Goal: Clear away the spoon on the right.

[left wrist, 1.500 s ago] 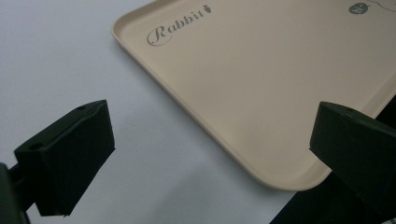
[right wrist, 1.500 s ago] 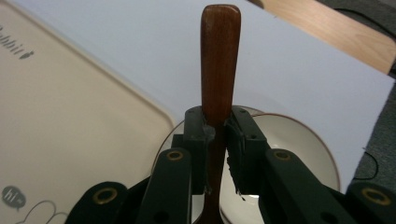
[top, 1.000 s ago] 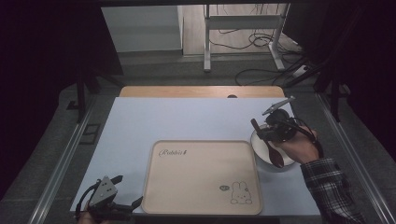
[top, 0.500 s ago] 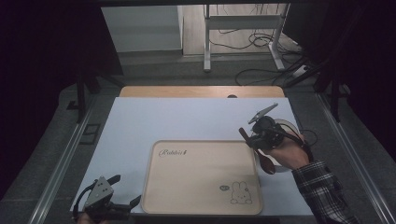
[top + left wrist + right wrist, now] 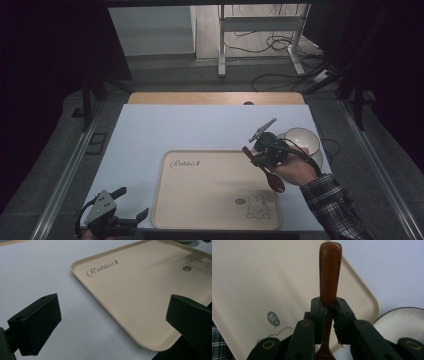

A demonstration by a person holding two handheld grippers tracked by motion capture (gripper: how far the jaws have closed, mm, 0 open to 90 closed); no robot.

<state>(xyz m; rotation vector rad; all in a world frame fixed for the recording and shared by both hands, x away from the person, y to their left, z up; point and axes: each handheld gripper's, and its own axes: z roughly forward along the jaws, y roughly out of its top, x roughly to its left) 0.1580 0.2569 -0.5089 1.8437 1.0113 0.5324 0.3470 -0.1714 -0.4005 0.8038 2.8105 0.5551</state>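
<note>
Spoon [image 5: 265, 170], brown wood, sits pinched between the right gripper [image 5: 327, 312] jaws, handle jutting past them, bowl toward five o'clock over the tray [image 5: 200, 200]. A white bowl [image 5: 301, 140] sits at three o'clock, perhaps just off the tray. The left gripper [image 5: 107, 220] gapes wide, empty, at seven o'clock.

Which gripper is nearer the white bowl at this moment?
Right. The right gripper, shut on the wooden spoon, is just left of the white bowl, over the tray's right edge. The left gripper sits at the table's near-left corner, far away.
</note>
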